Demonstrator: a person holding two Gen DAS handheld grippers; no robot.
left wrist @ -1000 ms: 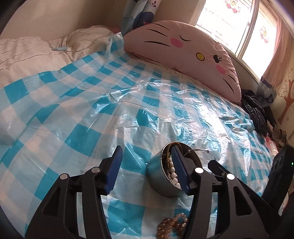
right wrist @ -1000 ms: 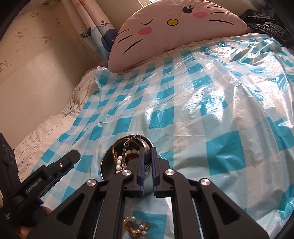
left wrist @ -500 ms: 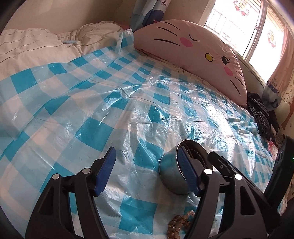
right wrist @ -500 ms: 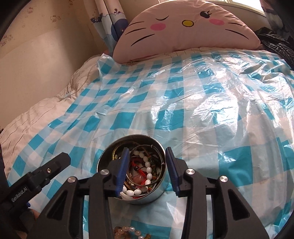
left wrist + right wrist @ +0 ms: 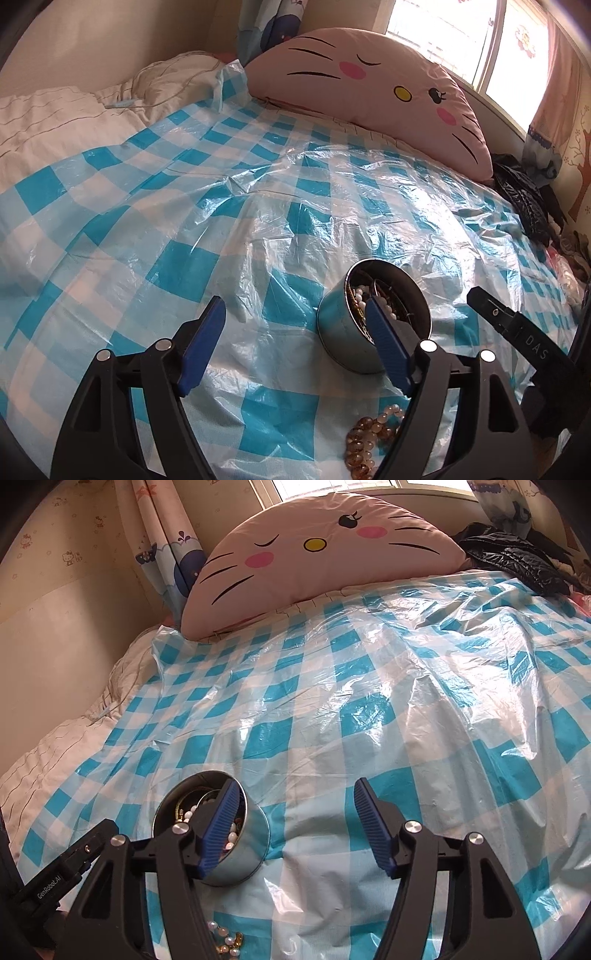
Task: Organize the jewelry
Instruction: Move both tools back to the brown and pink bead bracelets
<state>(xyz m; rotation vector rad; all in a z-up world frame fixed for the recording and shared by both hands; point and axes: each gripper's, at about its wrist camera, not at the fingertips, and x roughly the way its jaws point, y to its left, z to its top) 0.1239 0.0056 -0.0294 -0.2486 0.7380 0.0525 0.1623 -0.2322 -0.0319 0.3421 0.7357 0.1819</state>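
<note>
Since the earlier frame the right gripper [image 5: 291, 827] has drawn back from the tin [image 5: 373, 317]; both grippers' fingers are opening, empty. The left gripper [image 5: 295, 347] flanks the tilted tin on the bed's plastic sheet [image 5: 184, 221]; a knock could spill it beside the bead bracelet [image 5: 369, 439].

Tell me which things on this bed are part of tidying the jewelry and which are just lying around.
Part of the job:
round metal tin holding beads and bangles
loose bead bracelet on the checked plastic sheet

Just lying about:
pink cat-face cushion
black jacket
cream quilt
</note>
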